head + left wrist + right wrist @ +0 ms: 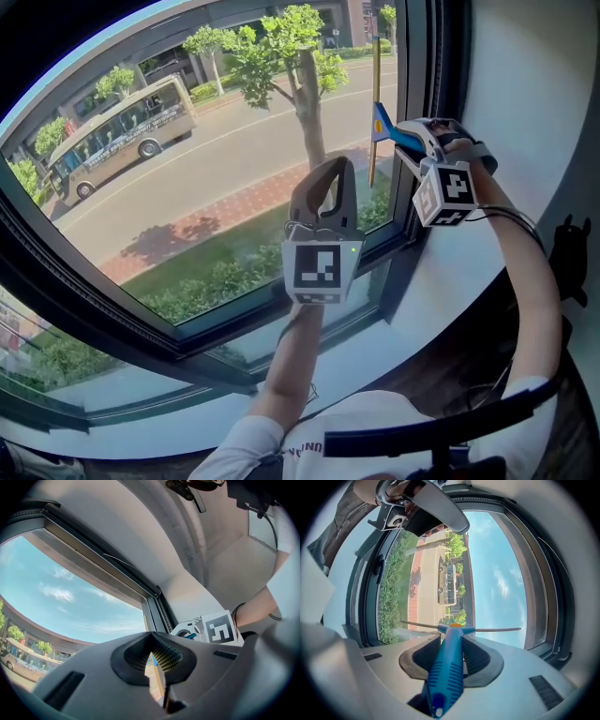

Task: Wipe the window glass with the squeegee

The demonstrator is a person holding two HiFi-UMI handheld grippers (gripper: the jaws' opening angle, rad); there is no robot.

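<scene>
The blue plastic-handled squeegee [446,667] is clenched in the fingers of the right gripper [420,141]. Its handle is pointed along them towards the window glass [187,169], and its thin blade is set crosswise, upright at the glass's right edge. The left gripper [157,656], fingers closed on nothing, is held before the glass's lower middle. A leftward stroke is judged likely.

Shirt [366,412]: white, short-sleeved, 6 o'clock.
Left gripper [325,183]: grey, black-white marker cube [322,270].
Right gripper [412,139]: pale, same cube, black cable [511,217].

An upstairs room, its window [234,173] overlooking a street [202,155] and bus [117,131].
</scene>
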